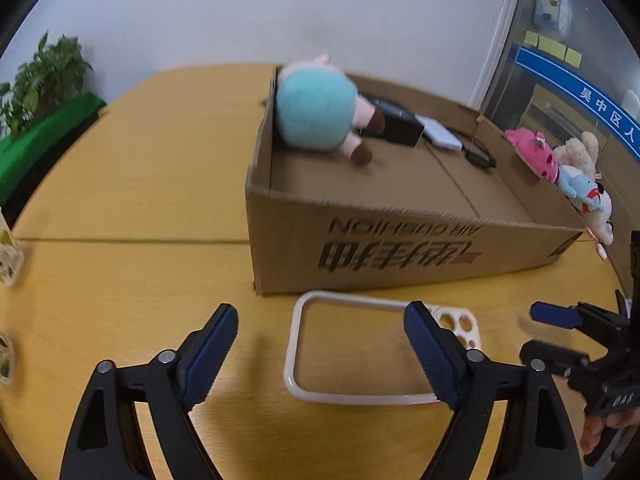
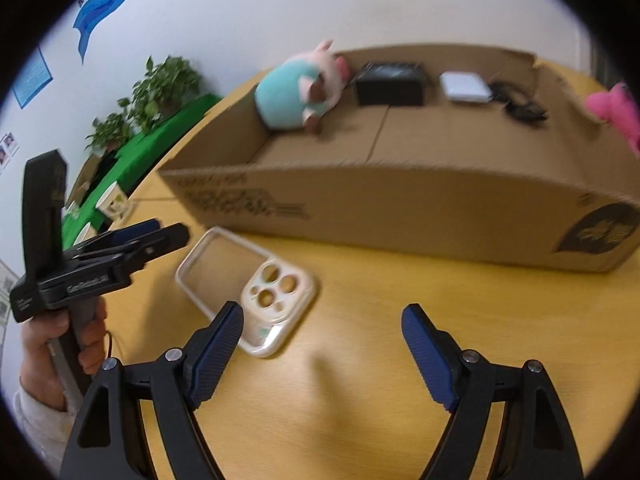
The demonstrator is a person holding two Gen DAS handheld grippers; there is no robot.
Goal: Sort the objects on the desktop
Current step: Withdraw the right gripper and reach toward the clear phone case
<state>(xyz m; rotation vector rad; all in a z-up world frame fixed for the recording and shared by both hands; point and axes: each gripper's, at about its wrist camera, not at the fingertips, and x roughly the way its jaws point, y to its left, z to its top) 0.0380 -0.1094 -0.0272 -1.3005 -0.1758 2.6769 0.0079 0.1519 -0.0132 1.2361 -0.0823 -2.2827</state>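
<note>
A clear, cream-rimmed phone case (image 1: 344, 356) lies flat on the yellow table (image 1: 140, 184) in front of an open cardboard box (image 1: 400, 252). My left gripper (image 1: 320, 340) is open and empty just above the case, its right finger over the camera end. My right gripper (image 2: 322, 340) is open and empty, with the case (image 2: 248, 288) just left of its left finger. In the box (image 2: 400, 204) lie a teal-and-pink plush (image 1: 316, 108), a black box (image 1: 396, 124), a white flat device (image 1: 442, 134) and a black cable (image 1: 478, 154). The plush (image 2: 298, 88) leans in the far corner.
Pink, beige and blue plush toys (image 1: 560, 164) hang over the box's right wall. Paper cups (image 1: 8, 256) stand at the table's left edge. Potted plants (image 1: 44, 76) and a green cloth (image 1: 36, 140) lie beyond the table. My right gripper shows at the left view's right edge (image 1: 560, 336).
</note>
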